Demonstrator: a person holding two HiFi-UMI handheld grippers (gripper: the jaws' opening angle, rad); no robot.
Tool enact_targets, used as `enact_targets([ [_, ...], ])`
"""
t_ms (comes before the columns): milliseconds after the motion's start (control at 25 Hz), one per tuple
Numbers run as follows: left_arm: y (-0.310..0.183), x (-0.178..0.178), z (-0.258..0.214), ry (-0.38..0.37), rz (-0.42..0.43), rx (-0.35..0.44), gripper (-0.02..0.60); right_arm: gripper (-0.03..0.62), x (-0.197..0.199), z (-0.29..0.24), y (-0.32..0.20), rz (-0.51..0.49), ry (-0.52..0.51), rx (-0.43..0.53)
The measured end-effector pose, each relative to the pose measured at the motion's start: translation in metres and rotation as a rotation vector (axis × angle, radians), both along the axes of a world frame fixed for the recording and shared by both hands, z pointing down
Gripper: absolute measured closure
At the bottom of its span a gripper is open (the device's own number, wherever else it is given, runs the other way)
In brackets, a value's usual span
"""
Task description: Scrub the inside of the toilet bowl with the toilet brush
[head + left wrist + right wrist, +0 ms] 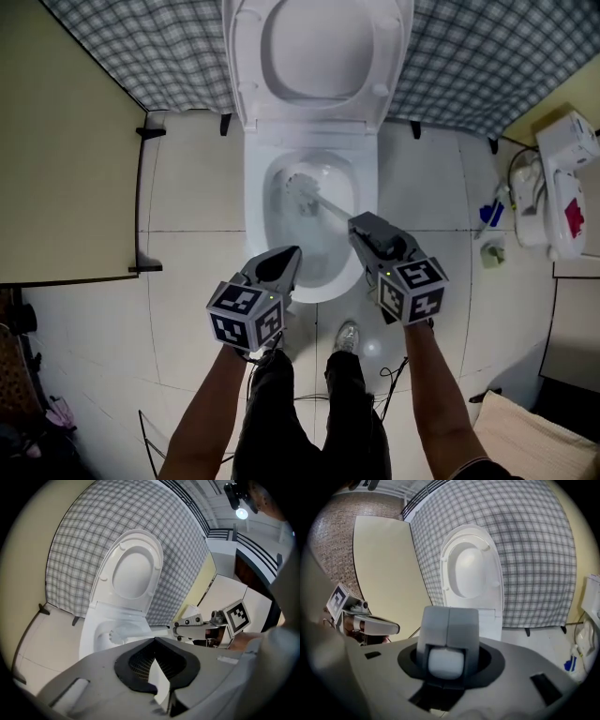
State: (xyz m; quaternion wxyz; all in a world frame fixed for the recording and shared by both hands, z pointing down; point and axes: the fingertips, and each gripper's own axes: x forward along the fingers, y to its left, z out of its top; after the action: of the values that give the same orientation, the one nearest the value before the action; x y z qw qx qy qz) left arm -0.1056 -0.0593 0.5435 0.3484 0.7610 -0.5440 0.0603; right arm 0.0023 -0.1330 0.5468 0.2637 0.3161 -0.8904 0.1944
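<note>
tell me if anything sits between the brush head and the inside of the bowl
Nothing visible does: the lid is up and the toilet brush, held by the right hand-held gripper, reaches inside the toilet bowl.

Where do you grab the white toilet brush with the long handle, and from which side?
Grip the white toilet brush by the near end of its thin handle, coming from the front right of the white toilet bowl. Its bristly head sits down in the bowl and the handle slants up that way, where the right gripper clamps it.
</note>
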Motion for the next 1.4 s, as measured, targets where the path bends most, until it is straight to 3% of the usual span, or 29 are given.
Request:
enact_targets([
  [440,-0.015,-0.025,0.009,-0.004,-0.010,-0.001,0.574,0.421,-0.045,0.067,-0.021,-0.009,0.100,-0.008],
  [760,-0.025,-0.036,0.031,0.007,-0.003,-0.028,0.574,0.421,-0.082,0.099,-0.041,0.020,0.088,-0.013],
  [1000,-0.027,-0.037,0.044,0.013,0.012,-0.057,0.574,0.424,-0.080,0.102,-0.048,0.065,0.087,-0.011],
  [1400,-0.025,-0.018,0.047,0.034,0.044,-0.072,0.574,0.424,-0.045,0.091,-0.067,0.120,0.237,0.067],
])
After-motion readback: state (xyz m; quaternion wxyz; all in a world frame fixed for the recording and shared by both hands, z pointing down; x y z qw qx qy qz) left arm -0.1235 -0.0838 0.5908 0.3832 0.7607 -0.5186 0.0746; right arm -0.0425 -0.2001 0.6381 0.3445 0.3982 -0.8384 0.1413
